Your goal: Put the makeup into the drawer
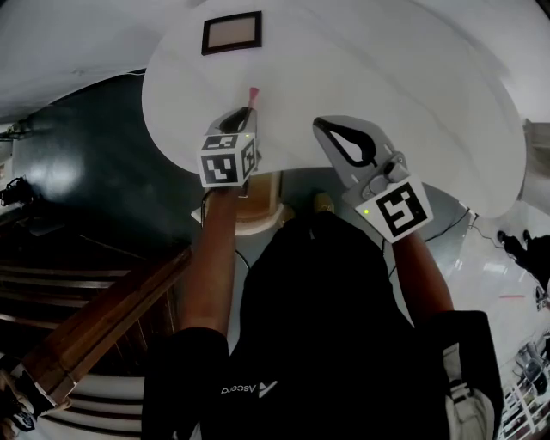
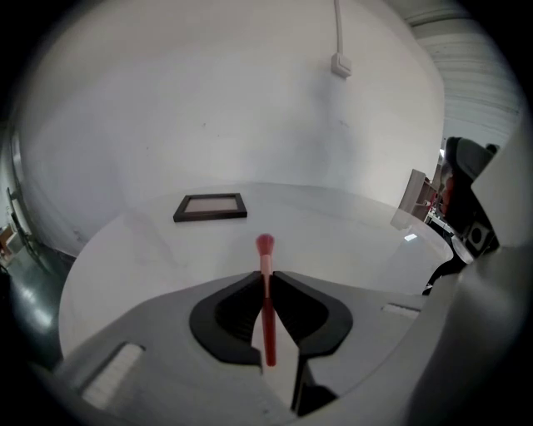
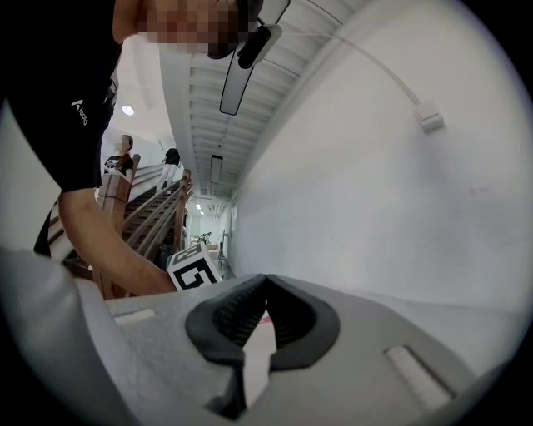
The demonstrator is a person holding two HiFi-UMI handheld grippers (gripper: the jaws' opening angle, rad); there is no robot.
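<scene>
White round table (image 1: 412, 77) over a dark floor (image 1: 94, 172) — wooden stair rail (image 1: 112, 318) alongside, small box (image 2: 340, 63) on the wall (image 2: 208, 100)

1 makeup brush (image 2: 268, 324), 1 palette (image 2: 210, 206) (prob.), 1 table (image 2: 350, 229)

This is a large indoor hall, more public building than home. A round white table (image 1: 412, 77) stands on a dark polished floor (image 1: 86, 172) beside a wooden staircase (image 1: 112, 314). Cable trunking (image 2: 336, 25) runs down a bare white wall (image 2: 208, 100), under a long ribbed ceiling (image 3: 208, 91).

White word "Ascend", seen upside down, on person's black shirt (image 1: 326, 335)
</scene>
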